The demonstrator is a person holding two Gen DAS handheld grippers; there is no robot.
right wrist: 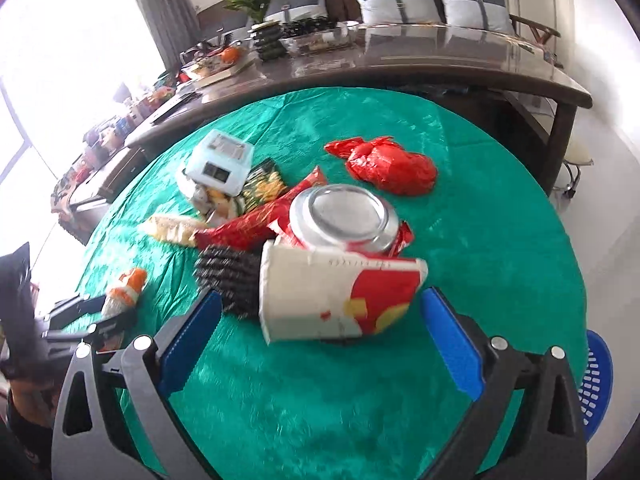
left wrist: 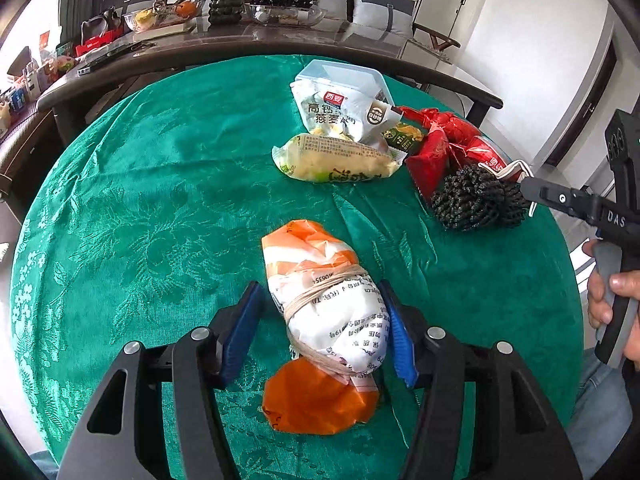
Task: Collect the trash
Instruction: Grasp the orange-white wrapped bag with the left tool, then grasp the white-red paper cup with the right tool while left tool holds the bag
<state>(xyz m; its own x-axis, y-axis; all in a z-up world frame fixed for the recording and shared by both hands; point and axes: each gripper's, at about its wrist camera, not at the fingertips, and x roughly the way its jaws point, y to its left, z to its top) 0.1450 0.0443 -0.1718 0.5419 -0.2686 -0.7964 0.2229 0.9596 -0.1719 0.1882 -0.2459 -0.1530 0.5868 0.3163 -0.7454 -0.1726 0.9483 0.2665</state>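
An orange-and-white wrapped bundle tied with string lies on the green tablecloth. My left gripper is open with its blue pads on either side of the bundle; the right pad is close against it. My right gripper is open, just short of a crushed white-and-red paper cup lying on its side. Behind the cup lie a black scrubber, a silver can, red wrappers and a red bag. The right gripper shows at the right edge of the left wrist view.
More trash lies farther back: a yellow snack pack, a white oat bag and a pale blue box. A dark cluttered table stands beyond. A blue basket sits off the table's right edge.
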